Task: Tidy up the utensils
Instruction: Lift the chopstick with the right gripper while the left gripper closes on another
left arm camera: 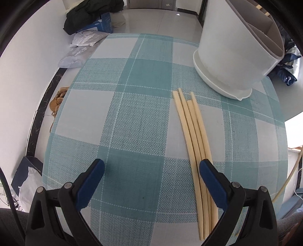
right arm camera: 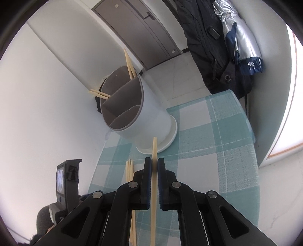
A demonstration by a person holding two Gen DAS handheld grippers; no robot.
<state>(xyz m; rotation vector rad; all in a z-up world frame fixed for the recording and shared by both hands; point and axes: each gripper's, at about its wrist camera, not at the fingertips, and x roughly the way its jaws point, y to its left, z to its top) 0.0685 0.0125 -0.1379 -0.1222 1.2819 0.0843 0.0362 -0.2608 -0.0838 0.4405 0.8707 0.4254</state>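
Several pale wooden chopsticks [left arm camera: 191, 123] lie side by side on the teal checked tablecloth [left arm camera: 132, 113]. My left gripper [left arm camera: 151, 168] hangs open just above the cloth, its right finger over the near ends of those chopsticks, nothing between the pads. My right gripper [right arm camera: 155, 164] is shut on a single chopstick [right arm camera: 154, 149], held lengthwise above the table and pointing toward the white utensil holder [right arm camera: 149, 115]. The holder [left arm camera: 233, 56] has grey divided compartments. Other chopsticks [right arm camera: 129, 64] stand in its far compartments. The loose chopsticks [right arm camera: 129, 170] also show under the right gripper.
The table's left edge drops to a tiled floor with plastic bags [left arm camera: 83, 43], a dark bundle [left arm camera: 89, 13] and a brown object [left arm camera: 58, 100]. Dark and silver jackets [right arm camera: 223, 43] hang beyond the table. The other handheld device [right arm camera: 67, 181] is at lower left in the right wrist view.
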